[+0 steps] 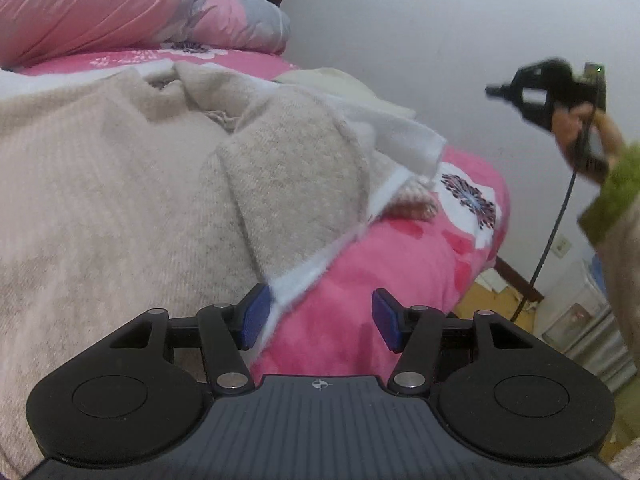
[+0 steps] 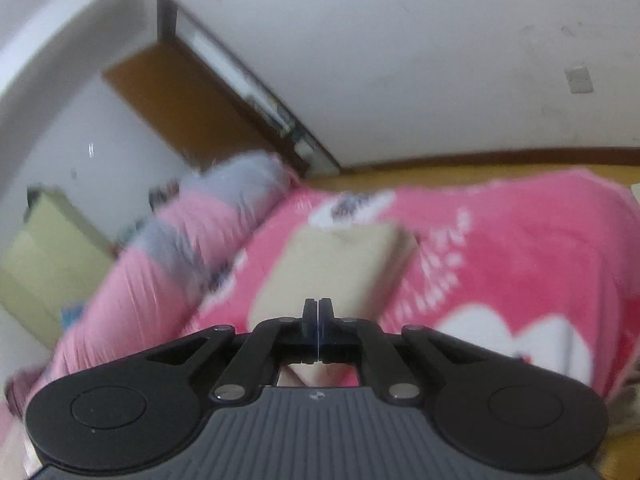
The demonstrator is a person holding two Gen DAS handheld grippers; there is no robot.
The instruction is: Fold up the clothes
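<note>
A beige knit sweater [image 1: 104, 184] lies spread and rumpled on the pink bedspread [image 1: 400, 264], with a white fabric edge [image 1: 316, 276] along its folded-over flap. My left gripper [image 1: 320, 318] is open just above the bed. Its left blue pad [image 1: 256, 316] sits next to that white edge and nothing is between the pads. My right gripper [image 1: 520, 92] hangs in the air at the far right, held by a hand. In the blurred right wrist view my right gripper [image 2: 318, 316] is shut on nothing, high above a folded beige garment [image 2: 340, 264] on the bed.
A rolled pink and grey quilt [image 1: 100, 8] lies along the bed's far side. A black cable [image 1: 556, 232] hangs from the right gripper. Plastic drawers [image 1: 580, 320] stand on the floor past the bed's corner. A pale green cabinet [image 2: 48, 256] and a brown door [image 2: 180, 100] are beyond the quilt.
</note>
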